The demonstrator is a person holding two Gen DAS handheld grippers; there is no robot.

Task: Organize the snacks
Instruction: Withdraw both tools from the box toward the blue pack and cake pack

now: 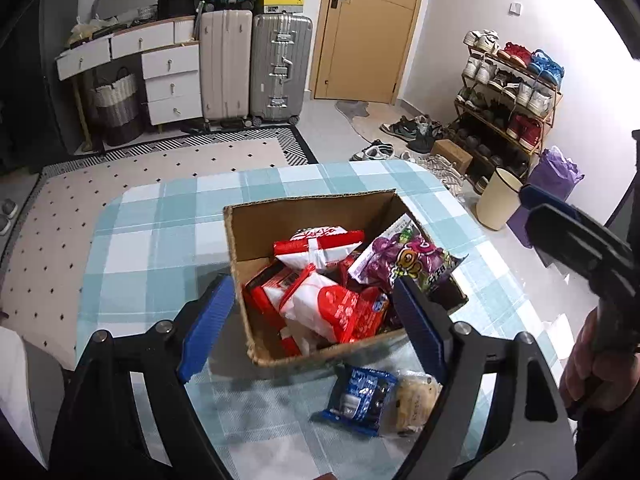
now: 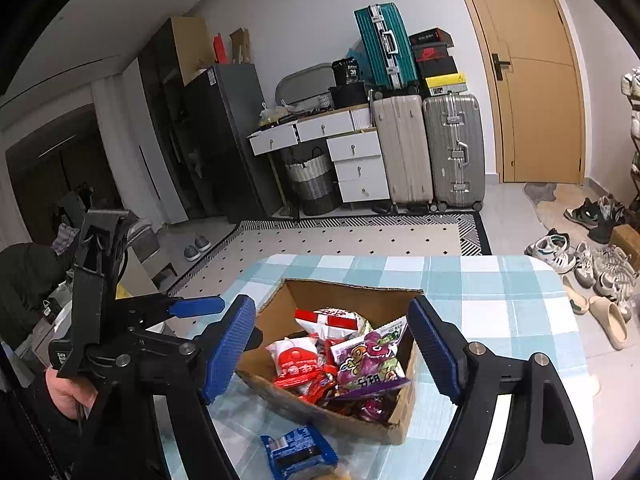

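Both views are bright and evenly lit by soft indoor light. The fisheye lens bends straight lines strongly: the door [image 2: 532, 80] leans, and black corners frame each view. Between the fingers the box [image 1: 256, 240] looks sharp, and it throws a soft shadow on the tablecloth [image 1: 152, 248] near the fingertips. Beyond the right finger, glare whitens the floor [image 1: 516, 248]. The finger bases are slightly soft.

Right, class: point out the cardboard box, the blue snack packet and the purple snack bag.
cardboard box [image 1: 256, 232]: left wrist view, bare inner wall.
blue snack packet [image 1: 360, 398]: left wrist view, wrapper's middle.
purple snack bag [image 2: 368, 364]: right wrist view, printed front.
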